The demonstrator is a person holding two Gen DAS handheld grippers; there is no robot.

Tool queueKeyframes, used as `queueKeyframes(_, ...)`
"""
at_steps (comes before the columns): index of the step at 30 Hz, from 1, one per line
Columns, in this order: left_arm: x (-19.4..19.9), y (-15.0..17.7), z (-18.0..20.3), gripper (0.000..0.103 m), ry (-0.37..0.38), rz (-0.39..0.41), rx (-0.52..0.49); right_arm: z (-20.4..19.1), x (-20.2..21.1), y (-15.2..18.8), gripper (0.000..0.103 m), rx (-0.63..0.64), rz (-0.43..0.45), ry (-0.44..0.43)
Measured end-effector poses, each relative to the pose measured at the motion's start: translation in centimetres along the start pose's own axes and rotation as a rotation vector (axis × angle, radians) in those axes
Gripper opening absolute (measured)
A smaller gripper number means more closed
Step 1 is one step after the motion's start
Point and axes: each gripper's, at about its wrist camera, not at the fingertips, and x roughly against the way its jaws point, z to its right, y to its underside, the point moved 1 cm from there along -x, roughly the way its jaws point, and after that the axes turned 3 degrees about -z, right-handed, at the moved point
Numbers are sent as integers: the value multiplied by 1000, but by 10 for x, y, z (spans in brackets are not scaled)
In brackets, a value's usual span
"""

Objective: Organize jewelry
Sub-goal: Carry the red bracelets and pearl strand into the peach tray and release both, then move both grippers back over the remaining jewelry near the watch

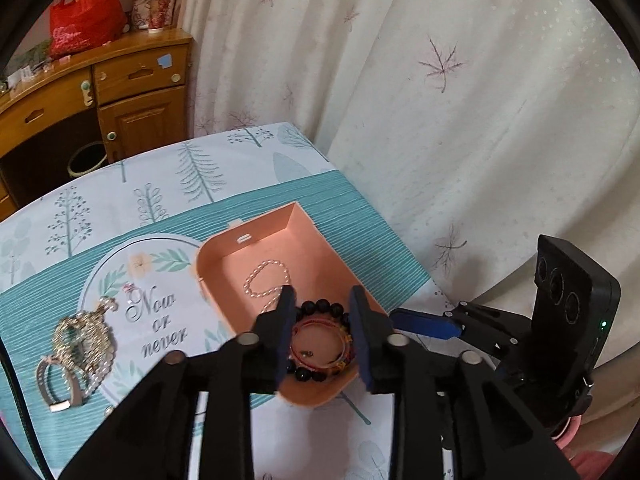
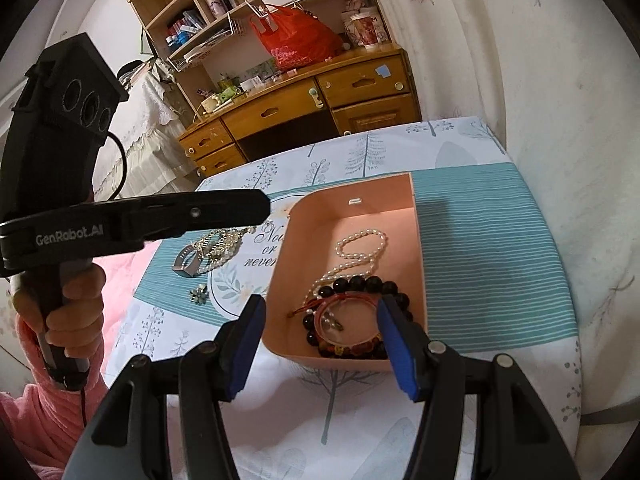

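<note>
A peach open box sits on the table. In it lie a pearl necklace, a black bead bracelet and a red cord bracelet. My left gripper hovers open and empty above the box's near end. My right gripper is open and empty at the box's near wall. A pile of pale bead jewelry with a band lies on the cloth left of the box. A small brooch lies near it.
The table wears a teal-and-white cloth with tree prints. A curtain hangs behind and to the right. A wooden desk with a red bag stands beyond the table.
</note>
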Motion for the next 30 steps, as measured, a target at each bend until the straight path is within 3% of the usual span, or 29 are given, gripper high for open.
queueKeyframes(2,9,1,1,56,-33,9,3,-2,2,-2,58,-2,-3,1)
queueKeyframes(6,35,5,-1,62,-87,26,9,-11,10,-6,58,-26,1,-8)
queueKeyframes(8,47,7,-4,74,-95,26,21,-14,13,-9,58,-47,-1,-30)
queueKeyframes(14,87,20,-14,83,-248,53,42,-27,12,-20,58,-123,-11,-128)
queueKeyframes(18,109,35,-30,87,-422,87,71,-41,4,-25,59,-137,-32,-164)
queueKeyframes(26,137,63,-90,90,-484,93,231,-80,-21,-27,59,-92,-85,-220)
queueKeyframes(30,141,76,-125,90,-474,80,298,-99,-33,-26,59,-53,-89,-220)
